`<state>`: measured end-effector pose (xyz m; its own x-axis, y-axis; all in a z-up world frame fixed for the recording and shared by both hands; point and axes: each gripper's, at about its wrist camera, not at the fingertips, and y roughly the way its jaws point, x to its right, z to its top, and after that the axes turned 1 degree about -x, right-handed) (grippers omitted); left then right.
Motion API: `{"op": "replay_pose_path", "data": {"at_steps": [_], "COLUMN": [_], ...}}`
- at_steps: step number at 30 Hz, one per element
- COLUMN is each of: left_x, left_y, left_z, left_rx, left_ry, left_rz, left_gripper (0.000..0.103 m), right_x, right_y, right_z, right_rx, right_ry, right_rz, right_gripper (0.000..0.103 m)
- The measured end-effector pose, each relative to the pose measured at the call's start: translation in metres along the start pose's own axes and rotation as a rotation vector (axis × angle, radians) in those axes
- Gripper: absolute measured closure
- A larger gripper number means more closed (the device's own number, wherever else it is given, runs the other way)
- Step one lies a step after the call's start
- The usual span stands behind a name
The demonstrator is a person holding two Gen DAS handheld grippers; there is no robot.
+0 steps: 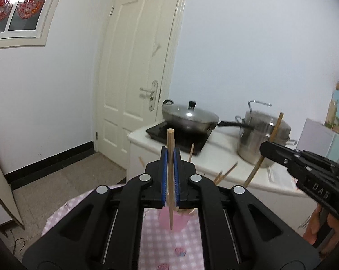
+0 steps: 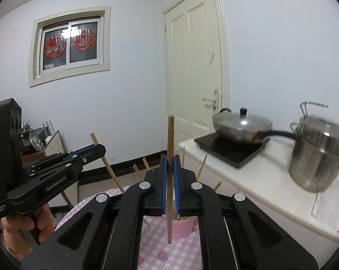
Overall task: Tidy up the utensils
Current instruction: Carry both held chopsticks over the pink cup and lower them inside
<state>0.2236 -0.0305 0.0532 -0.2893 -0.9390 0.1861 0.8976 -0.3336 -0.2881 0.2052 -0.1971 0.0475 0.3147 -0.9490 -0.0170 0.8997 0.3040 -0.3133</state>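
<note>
Where the black gripper bodies fill the lower part of both wrist views, the pink cup [image 2: 180,227] on the pink checked tablecloth [image 2: 151,243] shows only in part, its rim hidden behind the blue pads, so the chopsticks standing in it cannot be counted; a few loose wooden tips [image 1: 225,174] splay out past the finger bases, blurred and cut off. The left gripper [image 1: 170,157] is held level, pointing toward the door [image 1: 135,67], and its fingers are pressed onto one pale chopstick [image 1: 170,180], which stands upright between the blue pads [image 1: 164,175] with its blunt top above the fingertips and its thin end hanging in front of the cup. The right gripper [image 2: 169,165] is posed the same way, its pads pinching a second, darker chopstick [image 2: 170,180], also upright, lower tip hanging over the cloth just before the cup. So two chopsticks are held, one per gripper. Each gripper also appears from the side in the other's view, angled with its stick tilted, and part of the person's left hand [image 2: 23,227] wraps the handle at the frame edge. Behind, on a white counter [image 2: 270,193], sit one black induction hob [image 2: 232,150], one lidded wok [image 2: 241,126] on it, and one steel stockpot [image 2: 317,157], the latter smeared by motion blur. One window [image 2: 69,45] carries two red paper cuttings.
</note>
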Motion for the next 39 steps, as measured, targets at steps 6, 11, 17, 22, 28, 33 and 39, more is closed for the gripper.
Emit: {"op": "replay_pose_path", "data": {"at_steps": [6,11,17,22,28,33,39], "left_x": [0.009,0.006,0.000,-0.001,-0.003,-0.003,-0.006], "left_y": [0.024,0.044,0.056,0.066,0.073,0.080,0.091], "left_z": [0.008,0.006,-0.006,-0.022,-0.040,-0.051,-0.062], "left_rx": [0.048,0.060,0.040,0.012,-0.036,-0.078,-0.130], "left_ry": [0.005,-0.019,-0.014,0.003,0.010,0.020,0.023], "left_rz": [0.006,-0.010,-0.017,-0.022,-0.037,-0.044,-0.028], "left_gripper": [0.098,0.098,0.098,0.098,0.098,0.098,0.097], "right_x": [0.002,0.007,0.010,0.012,0.014,0.016,0.018], "right_y": [0.025,0.043,0.056,0.063,0.067,0.070,0.078], "right_z": [0.000,-0.004,-0.009,-0.018,-0.033,-0.045,-0.061], "right_rx": [0.041,0.050,0.055,0.039,-0.003,-0.042,-0.101], "right_ry": [-0.024,-0.020,-0.026,-0.035,-0.042,-0.046,-0.043], "right_rz": [-0.022,-0.019,-0.018,-0.010,-0.007,-0.011,-0.017], "right_gripper": [0.099,0.099,0.099,0.099,0.099,0.099,0.098]}}
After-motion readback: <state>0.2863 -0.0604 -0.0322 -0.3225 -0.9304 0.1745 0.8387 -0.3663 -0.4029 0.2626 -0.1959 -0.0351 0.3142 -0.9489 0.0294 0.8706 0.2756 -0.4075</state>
